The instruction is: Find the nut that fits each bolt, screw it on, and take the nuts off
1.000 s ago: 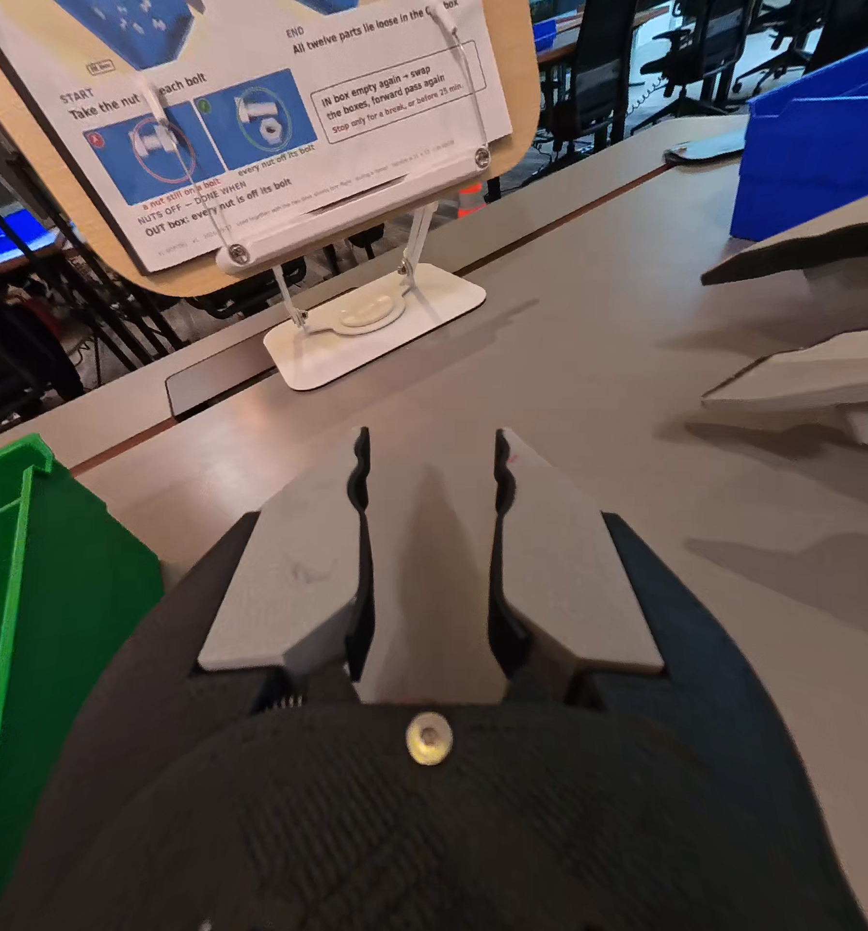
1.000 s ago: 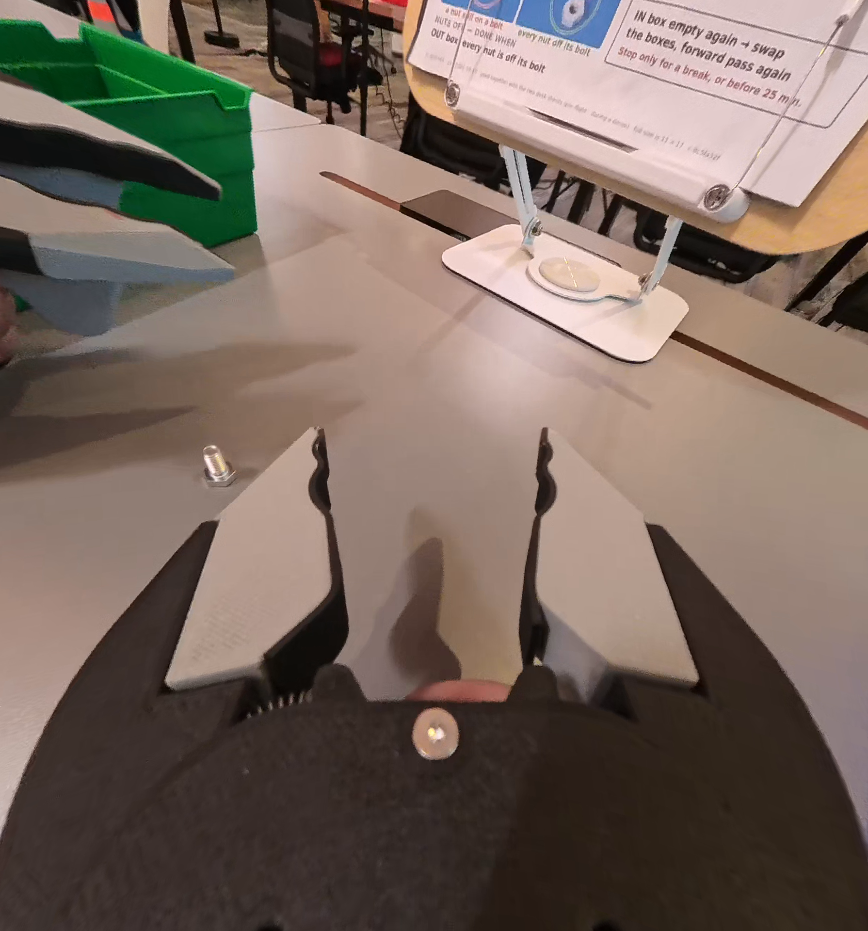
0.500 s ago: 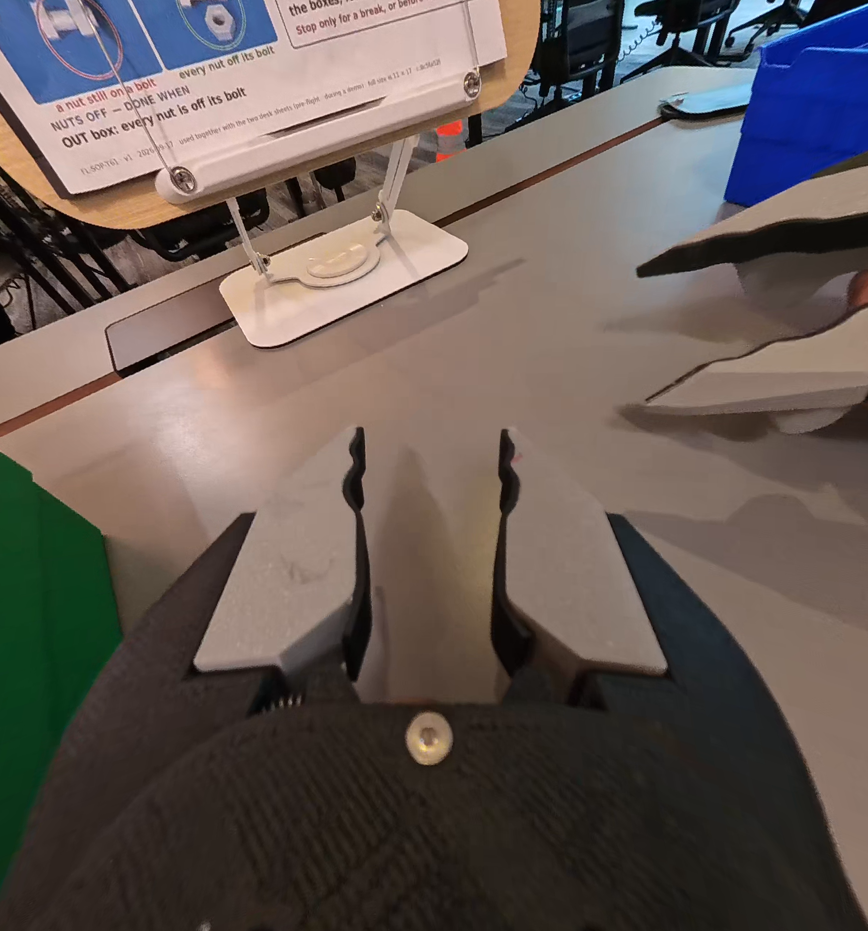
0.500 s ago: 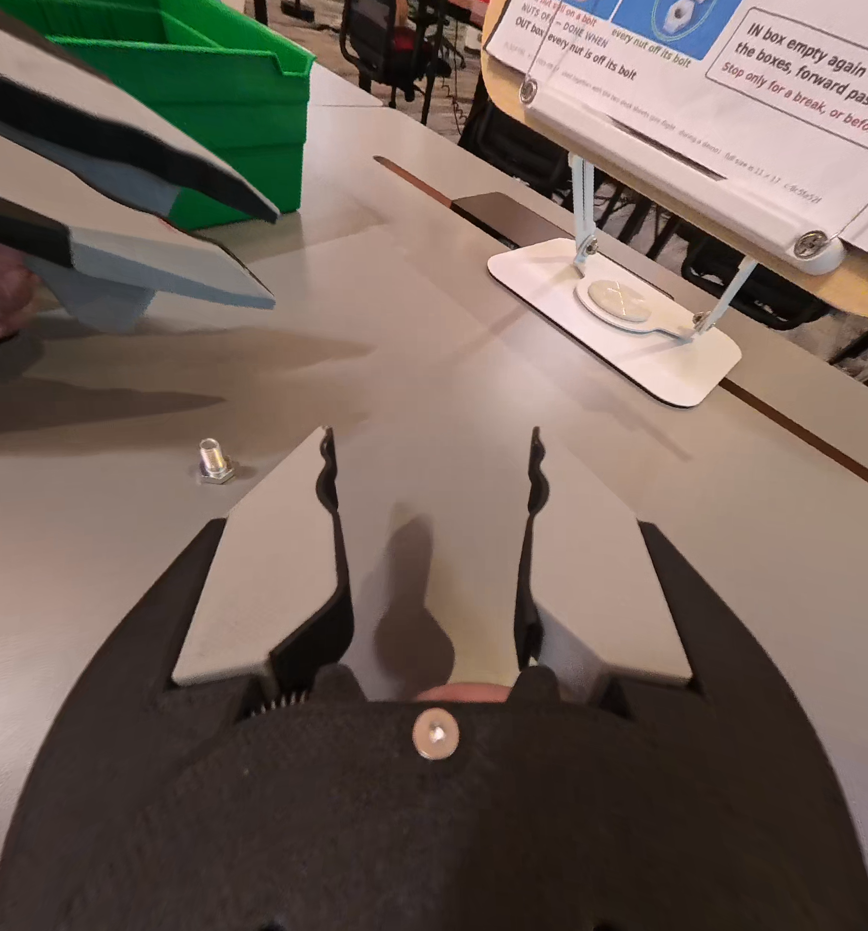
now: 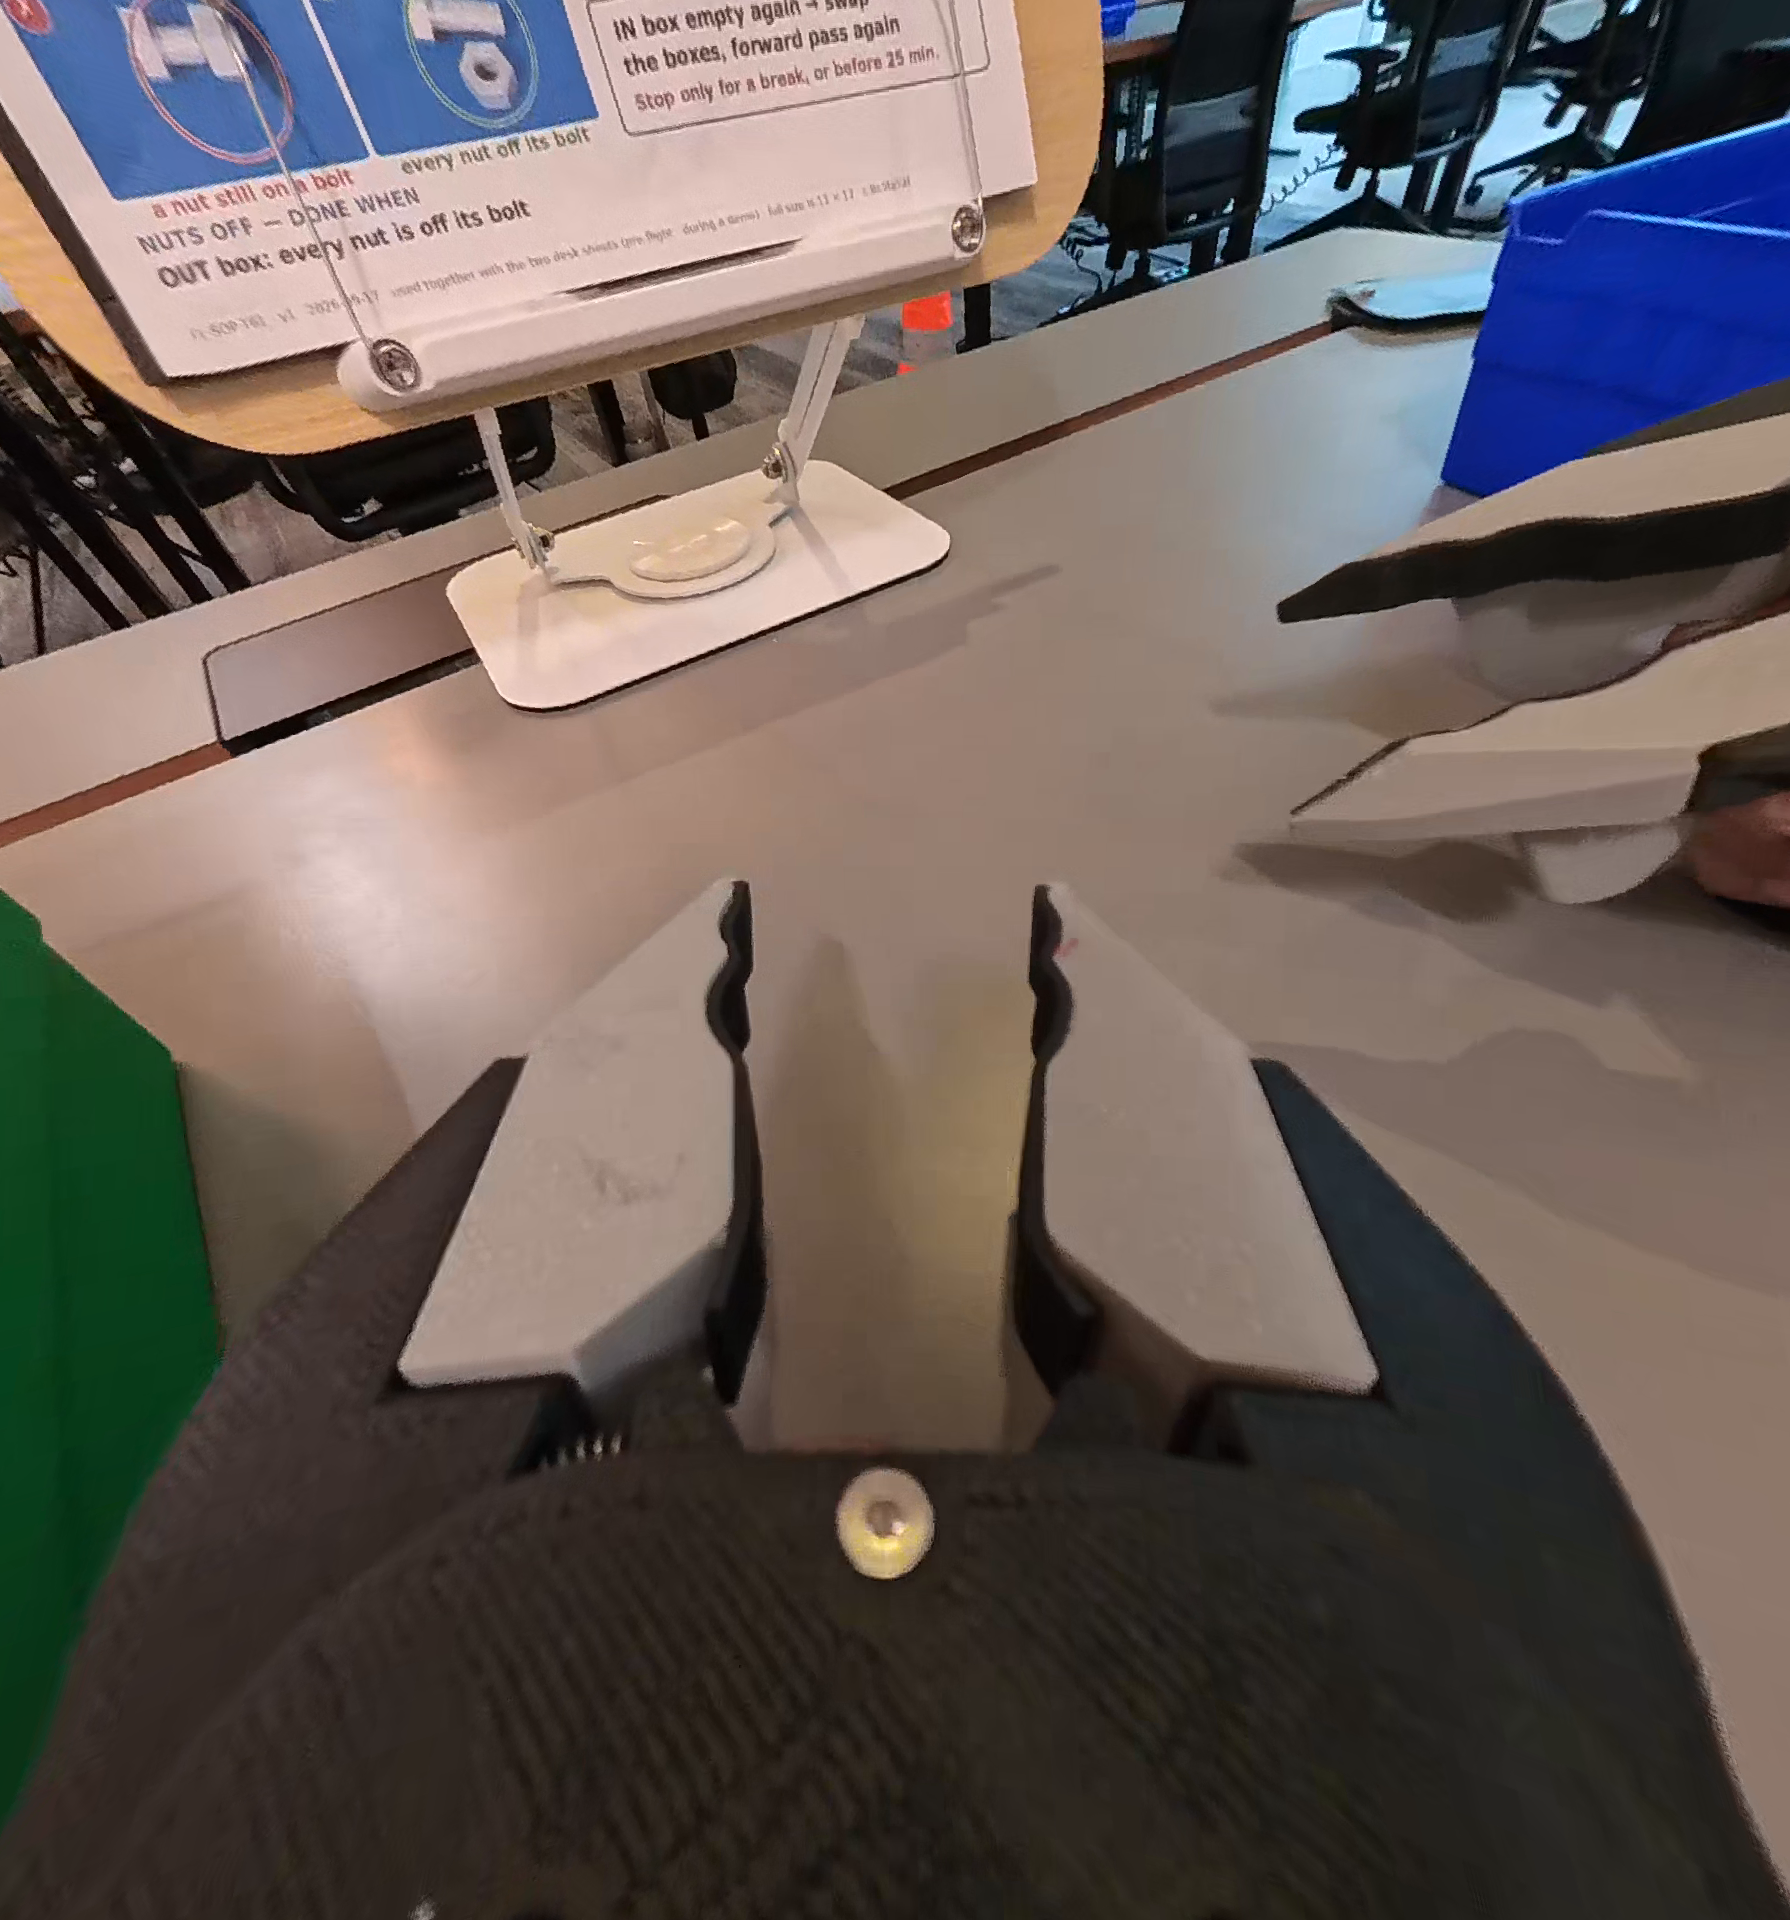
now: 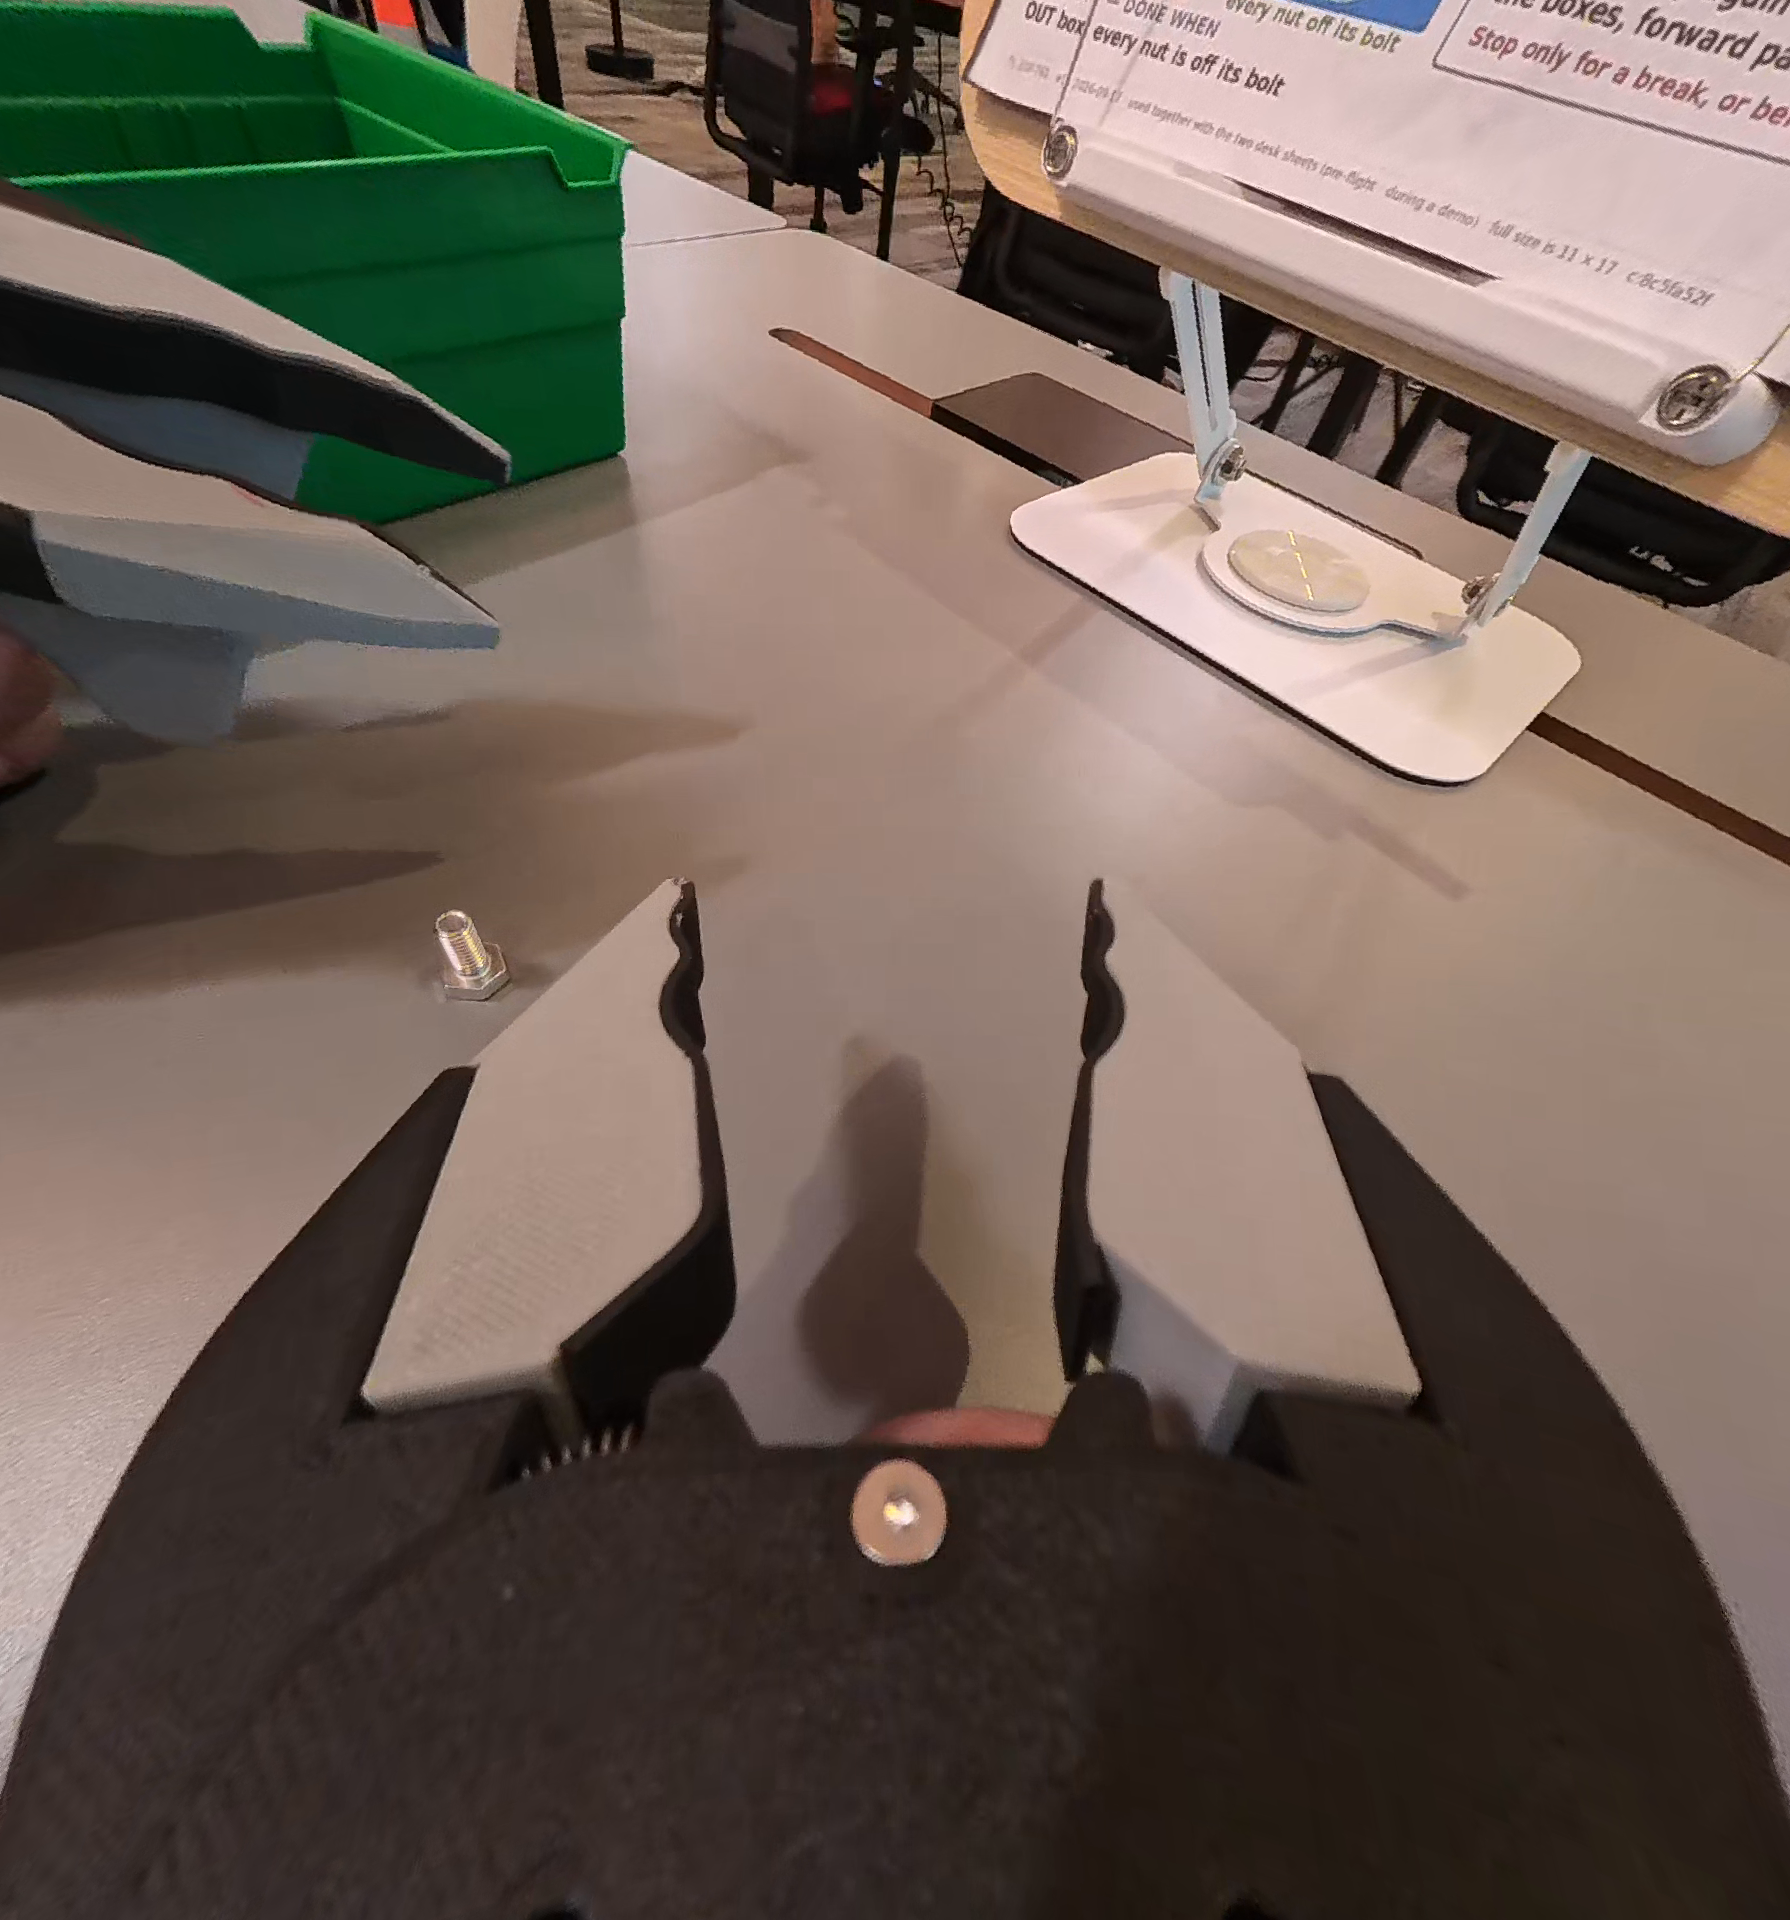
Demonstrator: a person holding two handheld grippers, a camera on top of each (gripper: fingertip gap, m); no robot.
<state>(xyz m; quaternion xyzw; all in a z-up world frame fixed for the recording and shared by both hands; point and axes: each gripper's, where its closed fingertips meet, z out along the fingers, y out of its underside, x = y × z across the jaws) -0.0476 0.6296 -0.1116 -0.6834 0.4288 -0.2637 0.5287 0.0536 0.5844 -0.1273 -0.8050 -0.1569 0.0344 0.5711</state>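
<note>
A small silver bolt (image 6: 467,961) stands on its hex head on the grey table (image 6: 870,675), threads up, just left of my right gripper's left fingertip. My right gripper (image 6: 886,894) is open and empty above the table. My left gripper (image 5: 886,899) is open and empty; no bolt or nut shows in its view. Each gripper shows in the other's view: the right one at the right edge (image 5: 1556,686), the left one at the left edge (image 6: 247,520). No nut is in view.
A green bin (image 6: 371,270) stands at the far left and a blue bin (image 5: 1660,343) at the far right. A white stand (image 5: 704,582) holding an instruction sheet (image 5: 558,156) sits at the table's back edge. Office chairs stand beyond. The small silver bolt (image 6: 467,961) is about equally far from each gripper, around 7 centimetres.
Both grippers have moved a little toward each other over the table. The right gripper's jaws have narrowed slightly. The bolt has not moved.
</note>
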